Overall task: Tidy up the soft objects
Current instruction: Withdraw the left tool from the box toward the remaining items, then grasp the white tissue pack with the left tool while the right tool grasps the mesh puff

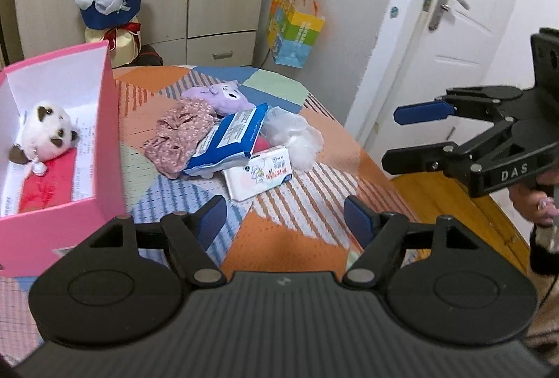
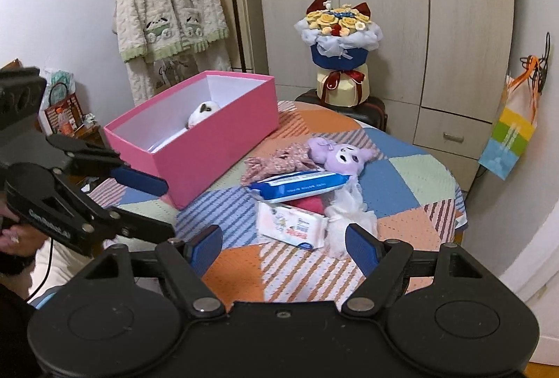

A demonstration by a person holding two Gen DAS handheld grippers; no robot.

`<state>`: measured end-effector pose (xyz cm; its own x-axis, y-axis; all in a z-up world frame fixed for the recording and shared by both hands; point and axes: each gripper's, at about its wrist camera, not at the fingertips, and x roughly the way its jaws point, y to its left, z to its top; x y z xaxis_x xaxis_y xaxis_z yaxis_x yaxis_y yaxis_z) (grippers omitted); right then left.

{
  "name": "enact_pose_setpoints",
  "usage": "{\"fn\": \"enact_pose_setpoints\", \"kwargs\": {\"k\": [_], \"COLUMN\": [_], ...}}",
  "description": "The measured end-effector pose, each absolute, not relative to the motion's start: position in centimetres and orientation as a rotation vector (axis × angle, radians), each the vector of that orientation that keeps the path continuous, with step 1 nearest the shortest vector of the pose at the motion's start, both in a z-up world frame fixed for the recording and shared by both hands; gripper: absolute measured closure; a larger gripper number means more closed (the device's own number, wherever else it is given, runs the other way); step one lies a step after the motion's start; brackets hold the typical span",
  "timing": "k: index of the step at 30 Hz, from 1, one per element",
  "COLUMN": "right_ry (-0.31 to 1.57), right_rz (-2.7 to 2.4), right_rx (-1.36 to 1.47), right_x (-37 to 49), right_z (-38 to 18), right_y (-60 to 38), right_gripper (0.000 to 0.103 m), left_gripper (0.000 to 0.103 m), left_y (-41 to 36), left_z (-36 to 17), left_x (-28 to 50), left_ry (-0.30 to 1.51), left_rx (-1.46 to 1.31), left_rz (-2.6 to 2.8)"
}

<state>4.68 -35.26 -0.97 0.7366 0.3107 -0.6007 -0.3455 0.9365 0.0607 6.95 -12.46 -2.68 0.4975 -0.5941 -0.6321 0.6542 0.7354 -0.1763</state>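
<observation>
A round desk under a patchwork cloth of orange, blue, green and striped panels carries a loose heap of soft things near its middle. A lilac plush toy with long ears and a pale face lies at the far side of the heap, touching a crumpled floral cloth in dusty pink. A blue-and-white wipes pack rests tilted on top of that cloth. Just beside it, toward the near edge, lies a white tissue pack with a cartoon print, and something red shows between the two packs; what it is I cannot tell. A fluffy white piece lies against the tissue pack on its right.

To the left of the heap stands an open pink box with white inner walls. Inside it a white plush panda with brown ears and eye patches lies on a red cloth at the bottom.

The left tongs hang released above the near part of the desk, blue pads well apart with nothing between them. The right tongs are likewise spread and empty, above the cloth just short of the tissue pack. Each pair shows at the edge of the other's view, held by a hand.

Behind the desk a bouquet of yellow fabric flowers in blue wrapping stands before a wardrobe.
</observation>
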Motion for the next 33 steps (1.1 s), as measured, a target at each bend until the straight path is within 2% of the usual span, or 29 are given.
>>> {"fn": "enact_pose_setpoints", "kwargs": {"k": [1,15,19,25,30,33], "right_ry": [0.645,0.640,0.646,0.668,0.695,0.714], "right_rz": [0.356,0.294,0.281,0.306,0.333,0.337], "right_rx": [-0.050,0.057,0.090,0.179,0.186,0.183], "right_x": [5.0,12.0,14.1,16.7,17.9,18.2], "right_z": [-1.4,-6.6,-7.5,-8.7,-9.8,-10.6], "right_y": [-35.6,-39.3,-40.0,-40.8,-40.4,-40.3], "right_gripper": [0.022,0.022,0.022,0.022,0.022,0.028], "left_gripper": [0.025,0.018,0.016,0.008,0.007,0.007], "left_y": [-12.9,-18.3,-20.1,-21.6,-22.7,-23.0], "left_z": [-3.2,-9.6,-10.7,-11.3,-11.8,-12.1], "left_x": [7.3,11.3,11.5,11.0,10.9,10.9], "left_ry": [0.727,0.728,0.696,0.600,0.574,0.572], "left_rx": [0.080,-0.003,0.031,0.051,0.114,0.122], "left_rz": [-0.755,-0.613,-0.537,-0.436,-0.390,-0.374]}}
